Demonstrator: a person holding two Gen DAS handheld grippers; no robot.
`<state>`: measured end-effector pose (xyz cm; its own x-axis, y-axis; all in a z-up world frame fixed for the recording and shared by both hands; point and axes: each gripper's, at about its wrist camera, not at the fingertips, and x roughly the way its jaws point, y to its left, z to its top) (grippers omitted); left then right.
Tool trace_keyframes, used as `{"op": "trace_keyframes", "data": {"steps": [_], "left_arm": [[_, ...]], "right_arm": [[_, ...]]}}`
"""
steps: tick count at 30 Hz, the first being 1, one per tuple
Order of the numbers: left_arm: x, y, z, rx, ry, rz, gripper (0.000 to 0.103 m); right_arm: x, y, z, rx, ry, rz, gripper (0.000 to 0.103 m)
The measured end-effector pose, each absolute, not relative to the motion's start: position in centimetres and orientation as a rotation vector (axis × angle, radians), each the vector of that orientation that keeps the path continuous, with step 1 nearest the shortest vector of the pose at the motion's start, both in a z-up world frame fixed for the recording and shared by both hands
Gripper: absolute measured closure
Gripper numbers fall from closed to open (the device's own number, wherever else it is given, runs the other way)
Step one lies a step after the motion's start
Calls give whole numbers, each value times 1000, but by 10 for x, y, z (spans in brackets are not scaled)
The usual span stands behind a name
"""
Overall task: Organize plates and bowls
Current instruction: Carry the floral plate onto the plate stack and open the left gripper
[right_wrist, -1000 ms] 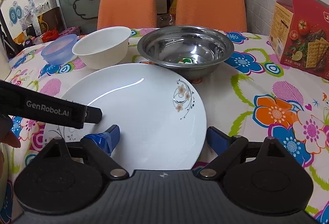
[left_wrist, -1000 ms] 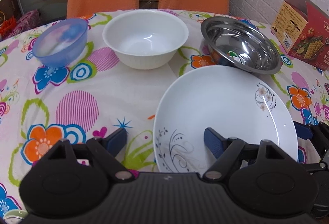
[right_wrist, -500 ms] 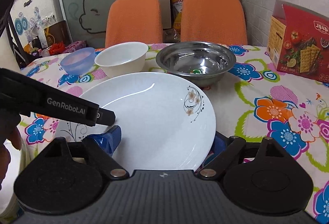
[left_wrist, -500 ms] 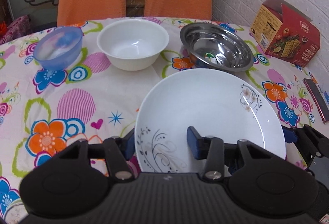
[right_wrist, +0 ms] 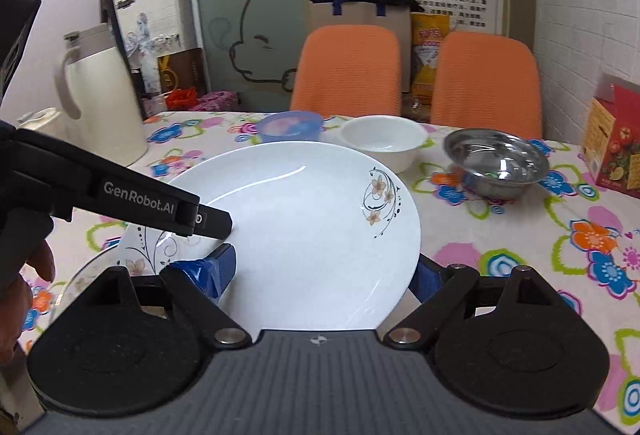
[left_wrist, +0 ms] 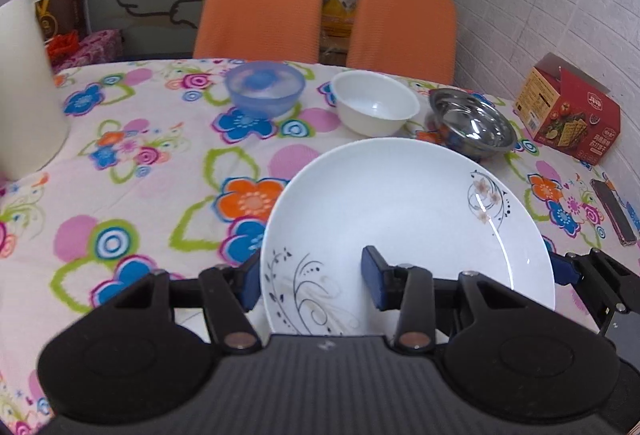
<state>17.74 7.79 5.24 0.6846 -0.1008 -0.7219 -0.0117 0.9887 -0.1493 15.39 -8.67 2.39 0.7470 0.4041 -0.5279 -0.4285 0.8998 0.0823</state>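
A large white plate (left_wrist: 400, 219) with flower and scroll prints hangs tilted above the flowered tablecloth (left_wrist: 132, 171). My left gripper (left_wrist: 312, 281) is shut on its near left rim, one finger over it and one under. In the right wrist view the plate (right_wrist: 304, 219) has its right rim between the fingers of my right gripper (right_wrist: 320, 271), which stand wide apart, one on top and one beneath. A blue bowl (left_wrist: 262, 91), a white bowl (left_wrist: 376, 103) and a steel bowl (left_wrist: 472, 123) stand in a row at the far side.
A red cracker box (left_wrist: 568, 115) and a phone (left_wrist: 612, 211) lie at the right edge. A white jug (right_wrist: 104, 107) stands far left. Two orange chairs (left_wrist: 260, 11) are behind the table. Another plate's rim (right_wrist: 86, 271) shows below left.
My left gripper's fingers closed on the plate's rim. Both grippers and the plate rose and drew back from the bowls. The right gripper's gap stayed about the same.
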Motion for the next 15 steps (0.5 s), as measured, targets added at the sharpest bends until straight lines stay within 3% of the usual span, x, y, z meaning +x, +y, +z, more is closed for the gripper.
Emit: {"op": "trace_keyframes", "data": {"steps": [7,15], "left_arm": [[114,134,41,-126,793,75,68],[106,153,8,-161,813,80,68]], "right_arm": [[116,-32,8,-57,603,581,27],[102,-13,-7,-114,618,563,27]]}}
